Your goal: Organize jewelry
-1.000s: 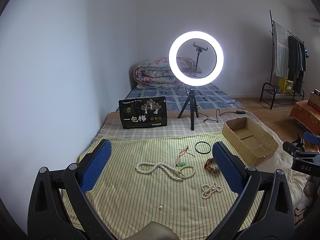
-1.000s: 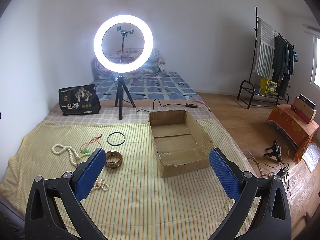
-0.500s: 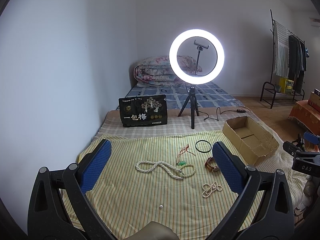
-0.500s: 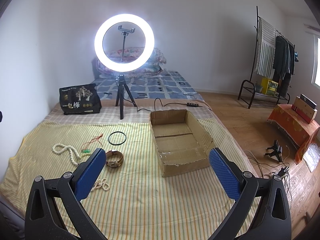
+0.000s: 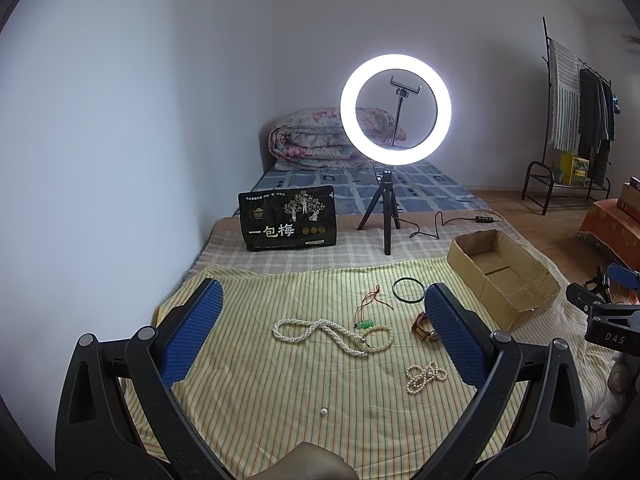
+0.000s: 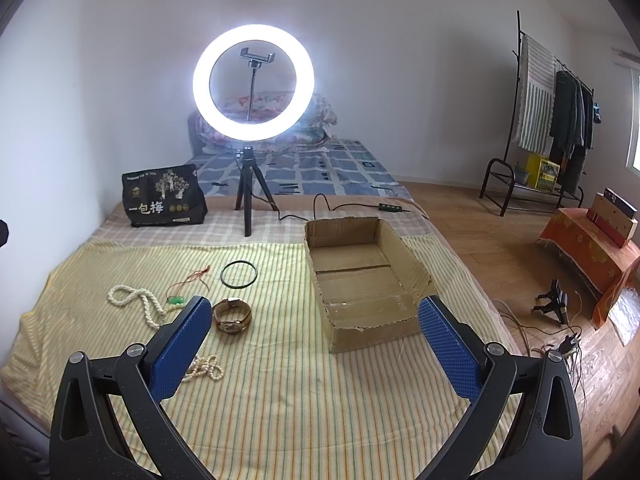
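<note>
I see the cardboard box (image 6: 362, 276) empty on the bed. Jewelry lies left of the box: watch (image 6: 232, 315), dark bangle (image 6: 238, 274), long pearl strand (image 5: 320, 334). Left tongs (image 5: 322, 338) and right tongs (image 6: 316, 344) both released, holding nothing.

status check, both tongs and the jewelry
Left tongs open, empty. Right tongs open, empty. Jewelry loose on striped cloth, watch included; cardboard box empty. Nothing in the way.
</note>
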Demonstrator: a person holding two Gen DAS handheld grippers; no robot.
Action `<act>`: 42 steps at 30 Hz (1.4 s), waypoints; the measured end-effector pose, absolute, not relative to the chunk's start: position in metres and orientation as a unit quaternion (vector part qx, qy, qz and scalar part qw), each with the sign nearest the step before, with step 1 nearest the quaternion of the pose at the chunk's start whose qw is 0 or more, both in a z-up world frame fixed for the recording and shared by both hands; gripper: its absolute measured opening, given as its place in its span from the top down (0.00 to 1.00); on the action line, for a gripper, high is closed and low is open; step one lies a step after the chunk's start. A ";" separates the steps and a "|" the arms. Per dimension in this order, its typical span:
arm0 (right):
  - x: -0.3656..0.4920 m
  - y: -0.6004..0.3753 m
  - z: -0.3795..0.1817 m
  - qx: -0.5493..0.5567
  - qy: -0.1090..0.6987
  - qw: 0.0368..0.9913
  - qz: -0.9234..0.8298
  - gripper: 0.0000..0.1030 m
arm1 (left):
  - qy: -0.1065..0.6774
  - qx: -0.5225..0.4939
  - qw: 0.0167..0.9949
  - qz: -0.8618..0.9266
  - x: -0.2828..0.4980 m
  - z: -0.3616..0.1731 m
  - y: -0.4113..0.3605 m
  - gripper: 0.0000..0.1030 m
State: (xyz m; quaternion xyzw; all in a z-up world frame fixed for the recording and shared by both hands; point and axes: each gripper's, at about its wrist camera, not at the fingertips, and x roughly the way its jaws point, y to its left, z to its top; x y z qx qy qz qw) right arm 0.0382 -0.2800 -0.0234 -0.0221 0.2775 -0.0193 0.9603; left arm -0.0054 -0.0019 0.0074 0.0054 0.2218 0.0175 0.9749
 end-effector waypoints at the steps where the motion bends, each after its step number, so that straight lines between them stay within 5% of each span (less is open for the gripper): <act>1: 0.039 -0.279 -0.024 -0.022 0.279 0.960 -0.017 0.01 | 0.224 0.006 0.975 0.019 -0.005 0.006 -0.002 0.00; 18: 0.054 -0.254 -0.048 -0.086 0.298 0.948 0.072 0.01 | 0.309 -0.018 0.950 0.022 0.036 -0.019 0.035 0.01; 35: 0.111 -0.245 -0.100 -0.083 0.421 0.889 0.160 0.01 | 0.426 -0.109 0.898 0.006 0.115 -0.065 0.070 0.44; 42: 0.129 -0.247 -0.122 -0.046 0.467 0.864 0.186 0.16 | 0.474 -0.168 0.864 -0.004 0.151 -0.095 0.083 0.49</act>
